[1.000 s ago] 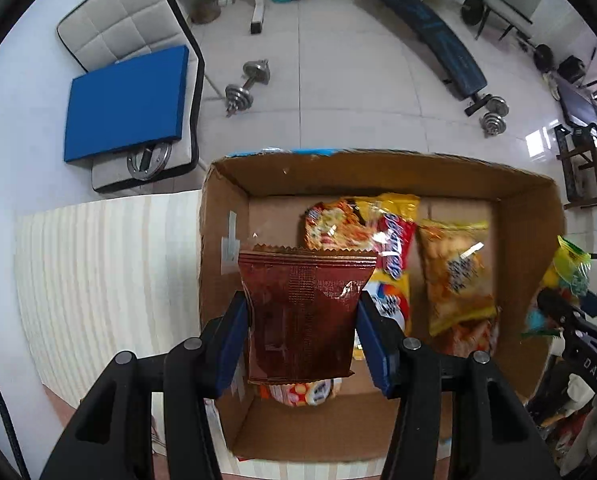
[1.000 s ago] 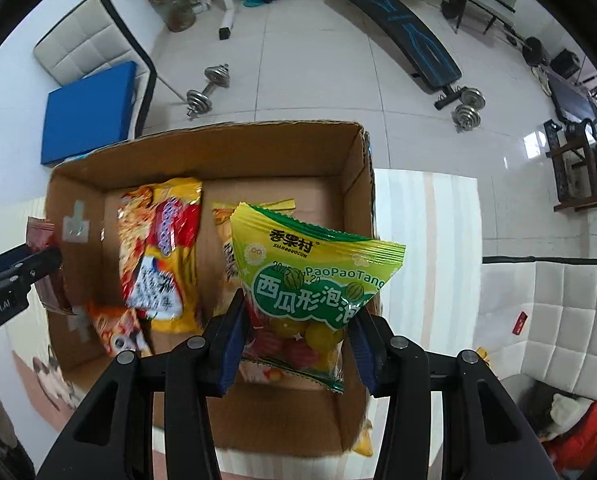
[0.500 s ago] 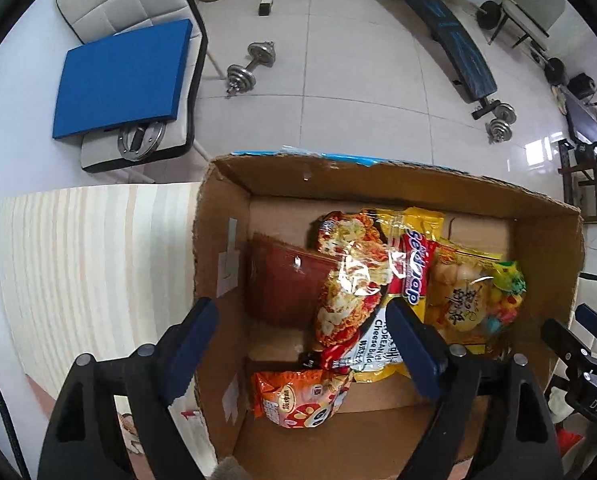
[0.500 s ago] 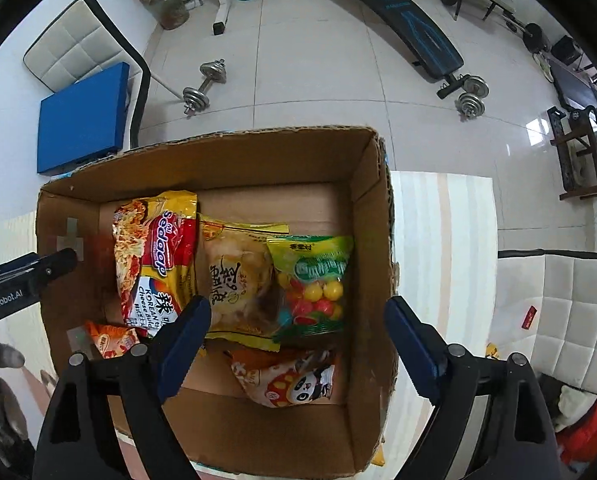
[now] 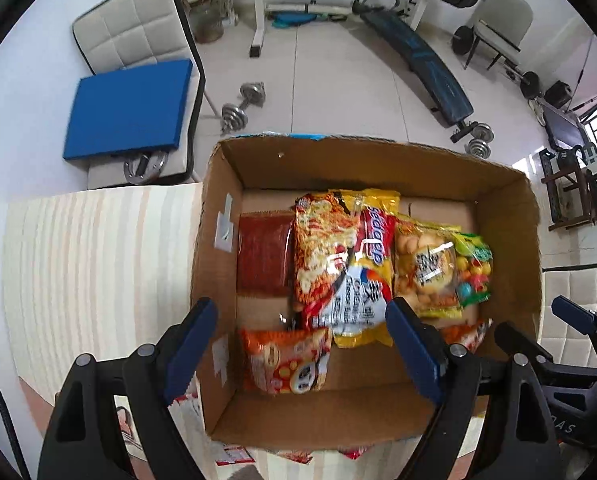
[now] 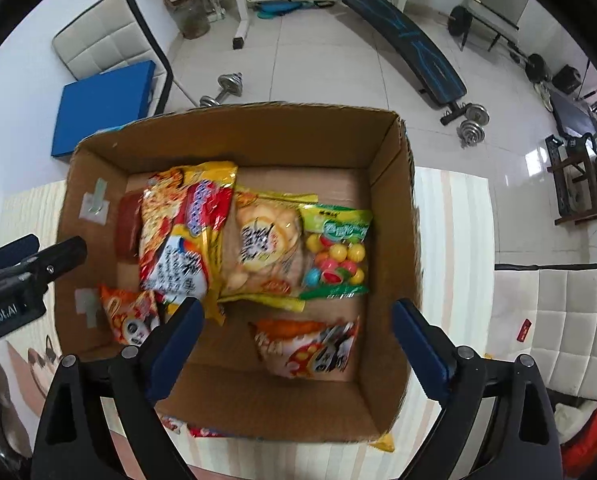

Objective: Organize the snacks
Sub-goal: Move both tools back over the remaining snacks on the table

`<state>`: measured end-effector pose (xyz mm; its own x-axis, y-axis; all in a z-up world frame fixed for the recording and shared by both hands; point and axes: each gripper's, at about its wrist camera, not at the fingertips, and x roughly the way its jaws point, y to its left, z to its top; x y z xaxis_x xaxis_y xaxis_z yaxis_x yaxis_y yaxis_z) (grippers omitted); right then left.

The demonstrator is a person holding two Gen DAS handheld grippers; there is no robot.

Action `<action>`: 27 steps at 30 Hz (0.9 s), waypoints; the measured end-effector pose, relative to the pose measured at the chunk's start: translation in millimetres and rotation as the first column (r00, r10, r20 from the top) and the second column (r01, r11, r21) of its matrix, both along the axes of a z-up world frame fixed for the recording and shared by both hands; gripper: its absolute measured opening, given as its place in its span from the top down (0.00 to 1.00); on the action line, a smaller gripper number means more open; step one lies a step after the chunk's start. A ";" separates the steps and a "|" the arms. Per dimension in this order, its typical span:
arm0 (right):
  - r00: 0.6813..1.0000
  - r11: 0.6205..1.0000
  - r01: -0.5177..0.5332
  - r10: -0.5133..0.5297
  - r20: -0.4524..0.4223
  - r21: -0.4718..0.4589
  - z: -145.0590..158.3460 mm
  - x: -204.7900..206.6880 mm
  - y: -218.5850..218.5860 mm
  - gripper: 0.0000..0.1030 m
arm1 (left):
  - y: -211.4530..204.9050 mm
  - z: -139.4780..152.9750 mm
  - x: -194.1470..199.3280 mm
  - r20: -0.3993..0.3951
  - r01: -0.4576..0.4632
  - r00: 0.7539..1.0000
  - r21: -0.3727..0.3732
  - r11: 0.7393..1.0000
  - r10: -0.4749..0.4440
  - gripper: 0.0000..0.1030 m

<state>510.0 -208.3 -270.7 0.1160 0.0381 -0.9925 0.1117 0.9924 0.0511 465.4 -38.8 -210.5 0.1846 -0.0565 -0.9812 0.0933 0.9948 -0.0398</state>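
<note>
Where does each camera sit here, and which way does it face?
Left wrist: on the left hand-held gripper, looking down into the brown cardboard box; its open blue-padded fingers show, plus the right hand-held gripper at the right edge.
Right wrist: on the right hand-held gripper, looking down; its open fingers show.
Shared: the box, the yellow-red noodle packet.

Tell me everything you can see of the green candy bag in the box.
The candy bag is a clear plastic pouch with a green and yellow printed top and a green bottom seam, showing round yellow, red, blue and green sweets. It lies flat on the box floor, near the right wall in the right wrist view, its left edge overlapping the biscuit bag. Neither hand-held gripper touches it.
</note>
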 end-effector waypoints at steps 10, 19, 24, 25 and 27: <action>0.994 1.000 0.020 -0.020 0.108 -0.003 38.3 -67.4 16.5 0.06 | 6.2 40.7 -72.6 0.149 -0.018 0.989 0.010 1.000 0.017 0.16; 0.976 0.999 0.032 -0.030 0.217 -0.007 84.1 -128.0 27.3 0.06 | 14.0 73.4 -140.5 0.242 -0.035 0.969 -0.014 0.999 0.037 0.16; 0.969 0.999 0.039 -0.043 0.245 0.019 98.1 -155.8 34.7 0.06 | 22.1 86.6 -168.5 0.277 -0.044 0.960 -0.021 0.999 0.049 0.16; 0.968 0.999 0.039 -0.044 0.245 0.027 99.2 -160.2 36.6 0.06 | 24.5 88.4 -173.2 0.278 -0.048 0.959 -0.023 0.999 0.052 0.16; 0.968 0.998 0.040 -0.050 0.245 0.044 99.9 -168.3 40.5 0.06 | 30.6 90.1 -179.7 0.284 -0.061 0.957 -0.029 0.998 0.067 0.16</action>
<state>341.6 -167.8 -170.9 0.3587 0.0648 -0.9312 0.1351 0.9835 0.1205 285.7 -8.2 -120.5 0.4596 -0.0540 -0.8865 0.0398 0.9984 -0.0402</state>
